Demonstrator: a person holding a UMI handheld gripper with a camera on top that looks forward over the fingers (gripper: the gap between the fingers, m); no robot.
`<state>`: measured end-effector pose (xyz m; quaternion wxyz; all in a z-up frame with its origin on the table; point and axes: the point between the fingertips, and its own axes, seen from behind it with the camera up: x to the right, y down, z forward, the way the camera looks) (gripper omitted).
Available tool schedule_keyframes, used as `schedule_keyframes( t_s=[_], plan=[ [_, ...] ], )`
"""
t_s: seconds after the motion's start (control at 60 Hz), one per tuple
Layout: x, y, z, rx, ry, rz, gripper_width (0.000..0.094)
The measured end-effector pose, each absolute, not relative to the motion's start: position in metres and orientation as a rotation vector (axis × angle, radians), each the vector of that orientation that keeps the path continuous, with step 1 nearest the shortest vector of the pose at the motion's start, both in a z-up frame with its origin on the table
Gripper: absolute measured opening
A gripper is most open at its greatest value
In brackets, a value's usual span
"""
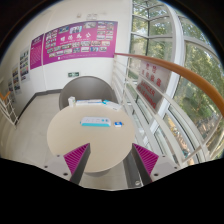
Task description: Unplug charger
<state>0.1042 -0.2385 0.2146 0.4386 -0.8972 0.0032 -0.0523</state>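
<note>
Magenta pads (77, 155) lined the inner faces of the tool's (111, 160) two fingers, nearest the lens. The fingers stood spread wide with nothing between them: tool released, gripping nothing.

Gripper view only. Beyond the fingertips lay a round, pale bench (92, 137), its near rim curving across the gap between the fingers and its top mostly bare. On the far half of the top rested a white power strip (98, 123), lying crosswise, well ahead of the fingers. At its right end sat a small blue-and-white item, apparently the charger (118, 124); too small to tell whether it was seated in a socket. The tool was apart from both, touching nothing.

Past the far rim of the bench stood a dark, rounded chair back (80, 93), with something light lying on its upper edge, unidentifiable.

Pale floor (30, 120) ran open along the left side of the bench toward a white wall carrying a magenta poster board (72, 42). To the right, the bench edge sat near a glazed wall (170, 60) with white frames, greenery visible outside. An orange handrail (185, 72) swept across that side, above the bench level.
</note>
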Motion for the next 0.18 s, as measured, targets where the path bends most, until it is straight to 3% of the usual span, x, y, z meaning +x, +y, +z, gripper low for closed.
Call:
schedule_keyframes(
  t_s=[0.183],
  plan=[
    [0.094, -0.256, 0.224, -2.221, -0.012, -0.146, 0.0855]
  ],
)
